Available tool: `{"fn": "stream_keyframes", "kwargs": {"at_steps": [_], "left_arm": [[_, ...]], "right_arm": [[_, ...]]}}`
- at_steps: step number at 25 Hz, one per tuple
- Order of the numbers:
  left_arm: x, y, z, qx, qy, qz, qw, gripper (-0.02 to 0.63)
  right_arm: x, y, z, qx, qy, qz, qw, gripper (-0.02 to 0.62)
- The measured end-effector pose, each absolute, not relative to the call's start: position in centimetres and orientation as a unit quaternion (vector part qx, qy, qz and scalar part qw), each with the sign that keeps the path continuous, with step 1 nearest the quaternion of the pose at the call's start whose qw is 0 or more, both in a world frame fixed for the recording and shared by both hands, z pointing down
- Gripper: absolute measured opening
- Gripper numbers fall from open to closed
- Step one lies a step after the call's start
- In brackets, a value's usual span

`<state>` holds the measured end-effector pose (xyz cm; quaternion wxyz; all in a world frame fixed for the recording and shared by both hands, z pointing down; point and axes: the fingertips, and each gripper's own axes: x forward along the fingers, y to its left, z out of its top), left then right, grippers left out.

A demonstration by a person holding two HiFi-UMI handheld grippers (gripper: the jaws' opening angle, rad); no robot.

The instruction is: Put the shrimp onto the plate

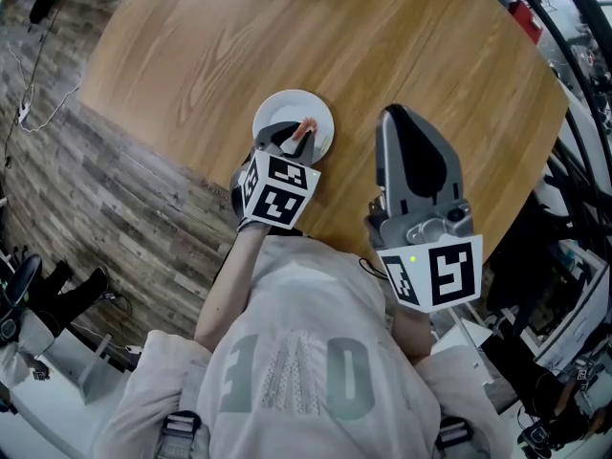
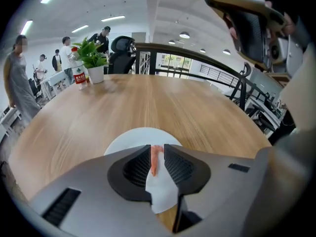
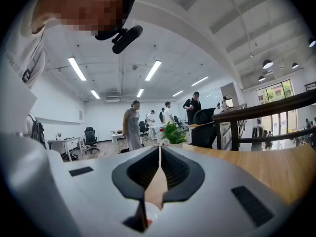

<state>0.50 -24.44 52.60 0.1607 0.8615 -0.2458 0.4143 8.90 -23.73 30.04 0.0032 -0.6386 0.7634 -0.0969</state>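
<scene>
A white plate [image 1: 287, 111] lies on the round wooden table [image 1: 382, 55], close to its near edge. My left gripper [image 1: 299, 135] hangs just over the plate's near side, shut on a small pink-orange shrimp [image 1: 306, 128]. In the left gripper view the shrimp [image 2: 155, 158] stands upright, pinched between the dark pads [image 2: 178, 168], with the plate [image 2: 129, 138] right below and ahead. My right gripper [image 1: 397, 122] is held over the table to the right of the plate. Its jaws [image 3: 159, 151] are shut with nothing between them.
A potted plant [image 2: 91, 58] and a red-labelled bottle [image 2: 79, 76] stand at the table's far left side. A black office chair [image 2: 121, 45] and a dark railing [image 2: 197, 58] sit beyond it. Several people stand further back. Wood-plank floor [image 1: 115, 189] lies left of the table.
</scene>
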Motion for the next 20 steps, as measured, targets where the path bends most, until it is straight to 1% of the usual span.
{"fn": "stream_keyframes", "kwargs": {"at_steps": [3,7,9,11,14,15,16,17,20], "left_arm": [[1.5,-26.1,47.1,0.896,-0.264,0.333,0.128,0.083],[2.8,-27.9,36.1,0.941,-0.264,0.209,0.036,0.083],[2.4,-28.2,30.6,0.951,-0.273,0.142,-0.009,0.080],[1.2,-27.6,26.5,0.954,-0.286,0.086,-0.034,0.065],[-0.9,-26.1,21.5,0.949,-0.304,0.016,-0.085,0.060],[-1.7,-25.7,20.0,0.944,-0.312,-0.005,-0.105,0.051],[-2.6,-25.5,18.6,0.939,-0.320,-0.027,-0.121,0.025],[-3.6,-25.3,17.4,0.935,-0.327,-0.048,-0.130,0.011],[-5.4,-25.3,15.4,0.927,-0.338,-0.091,-0.135,0.009]], "right_arm": [[8.8,-23.6,28.3,-0.647,0.758,-0.078,0.020,0.028],[7.8,-23.9,27.0,-0.644,0.763,-0.054,0.019,0.028],[7.0,-24.0,26.0,-0.641,0.767,-0.035,0.019,0.028],[6.3,-23.9,24.9,-0.639,0.769,-0.015,0.020,0.028],[5.2,-23.6,23.2,-0.637,0.770,0.007,0.026,0.028],[4.7,-23.6,22.6,-0.636,0.771,0.014,0.031,0.028],[4.1,-23.5,22.0,-0.635,0.772,0.022,0.035,0.028],[3.6,-23.5,21.5,-0.634,0.772,0.030,0.037,0.028],[2.4,-23.4,20.2,-0.639,0.767,0.059,0.028,0.026]]}}
